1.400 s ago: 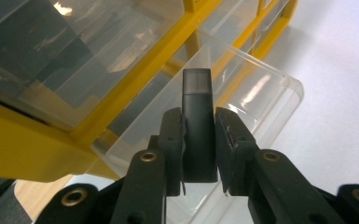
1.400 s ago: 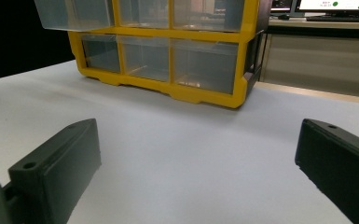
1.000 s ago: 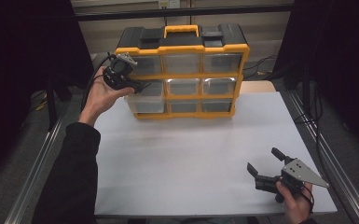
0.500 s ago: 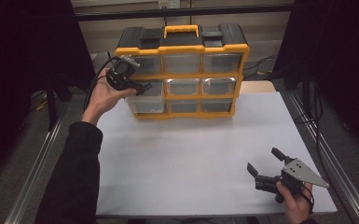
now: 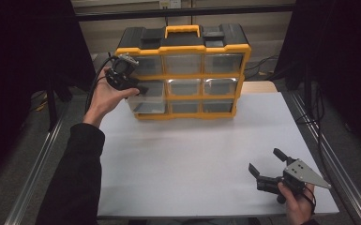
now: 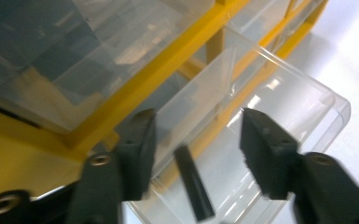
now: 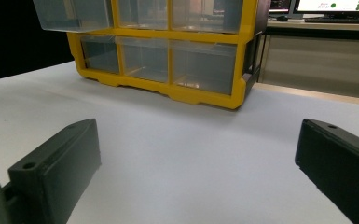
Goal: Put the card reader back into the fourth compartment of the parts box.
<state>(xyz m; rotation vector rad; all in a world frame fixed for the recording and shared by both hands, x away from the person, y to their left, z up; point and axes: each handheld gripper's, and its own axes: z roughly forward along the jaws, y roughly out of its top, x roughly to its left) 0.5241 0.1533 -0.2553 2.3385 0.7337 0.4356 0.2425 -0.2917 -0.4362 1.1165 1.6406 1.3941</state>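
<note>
Your left tongs (image 5: 138, 89) sit at the pulled-out clear drawer (image 5: 146, 96) in the middle row, left column of the yellow organizer (image 5: 185, 70); their jaws have just been opening. Your right tongs (image 5: 266, 165) stand open near the white counter's (image 5: 192, 159) front right corner, well apart from the organizer.

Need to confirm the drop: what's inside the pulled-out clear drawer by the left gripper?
One small dark tapered piece lies in the pulled-out clear drawer. The left gripper hovers open above it; its jaws cover the near corners.
</note>
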